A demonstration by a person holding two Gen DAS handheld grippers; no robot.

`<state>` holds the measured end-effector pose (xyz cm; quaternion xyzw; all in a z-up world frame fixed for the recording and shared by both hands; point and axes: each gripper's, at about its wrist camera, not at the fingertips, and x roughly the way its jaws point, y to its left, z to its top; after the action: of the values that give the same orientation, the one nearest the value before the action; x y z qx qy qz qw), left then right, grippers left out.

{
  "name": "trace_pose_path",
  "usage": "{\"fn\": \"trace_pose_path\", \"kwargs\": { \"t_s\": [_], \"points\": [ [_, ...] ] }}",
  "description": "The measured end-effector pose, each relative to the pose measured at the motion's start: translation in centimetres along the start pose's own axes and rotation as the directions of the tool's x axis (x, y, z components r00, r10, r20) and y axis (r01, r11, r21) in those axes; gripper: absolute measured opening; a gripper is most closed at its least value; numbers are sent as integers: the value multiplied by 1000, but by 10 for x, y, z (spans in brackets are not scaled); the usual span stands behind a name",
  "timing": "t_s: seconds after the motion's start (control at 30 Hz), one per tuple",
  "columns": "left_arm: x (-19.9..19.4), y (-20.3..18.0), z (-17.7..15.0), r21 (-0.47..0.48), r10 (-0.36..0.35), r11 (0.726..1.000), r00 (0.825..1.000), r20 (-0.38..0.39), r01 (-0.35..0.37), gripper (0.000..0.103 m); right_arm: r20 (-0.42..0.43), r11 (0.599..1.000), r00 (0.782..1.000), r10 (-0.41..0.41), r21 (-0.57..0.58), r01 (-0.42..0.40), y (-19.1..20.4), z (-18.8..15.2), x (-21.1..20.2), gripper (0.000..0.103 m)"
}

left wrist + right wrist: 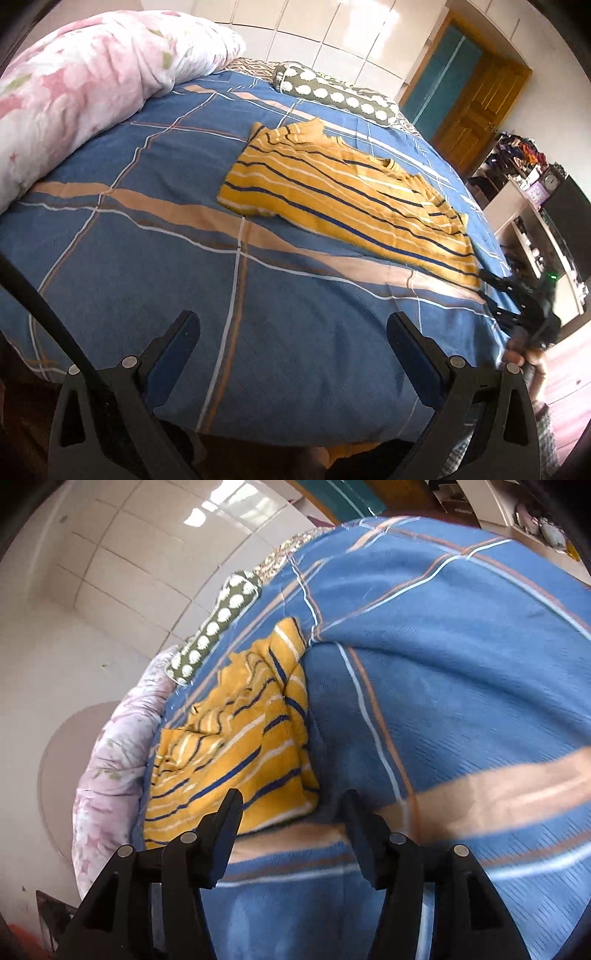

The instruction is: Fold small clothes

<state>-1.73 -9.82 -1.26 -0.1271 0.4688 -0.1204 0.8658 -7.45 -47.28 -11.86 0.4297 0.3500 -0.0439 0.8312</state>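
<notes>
1. Left gripper (293,332): seen at the bottom of the left wrist view. Its two fingers stand wide apart with nothing between them, over bare blue plaid bedsheet (147,258).
2. Right gripper (293,808): seen at the bottom centre of the right wrist view. Its fingers are spread and hold nothing. The left finger (227,819) lies at the near hem of the shirt; whether it touches the cloth cannot be told.
3. The right gripper also shows in the left wrist view at the right edge (517,295), blurred, just beside the lower right corner of the shirt.
4. Yellow striped shirt (332,192): lies on the bedsheet, centre to right of the left wrist view, running diagonally from upper centre to lower right. Its upper parts are folded inward and rumpled. In the right wrist view it occupies the centre left (236,738).
5. Floral quilt (74,92): bunched in the upper left of the left wrist view, well apart from the shirt.
6. Spotted pillow (340,96): lies beyond the shirt, upper centre of the frame, near the tiled wall (314,33).
7. Wooden door (480,110): upper right of the left wrist view.
</notes>
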Motion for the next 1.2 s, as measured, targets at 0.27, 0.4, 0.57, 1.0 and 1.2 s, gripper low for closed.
{"fn": "trace_pose_path", "kwargs": {
  "t_s": [0.27, 0.4, 0.57, 1.0, 1.2],
  "points": [
    [-3, 1, -3, -23, -23, 999, 1000, 3, 23, 101, 3, 1000, 1000, 22, 17, -22, 17, 14, 36, 61],
    [-10, 9, -2, -31, -39, 999, 999, 17, 39, 101, -7, 998, 1000, -7, 68, 7, 21, 25, 42, 18],
    [-18, 35, -1, -70, -47, 996, 997, 53, 50, 101, 36, 995, 996, -85, -43, 86, 88, 38, 27, 16],
    [-39, 125, -21, -200, -2, 979, 992, 129, 28, 101, -257, 879, 960, -109, -476, -27, 326, -64, 208, 15],
    [-38, 149, -29, -250, -13, 967, 990, 138, 48, 101, -274, 870, 947, -166, -493, 10, 327, -79, 240, 15]
  ]
}}
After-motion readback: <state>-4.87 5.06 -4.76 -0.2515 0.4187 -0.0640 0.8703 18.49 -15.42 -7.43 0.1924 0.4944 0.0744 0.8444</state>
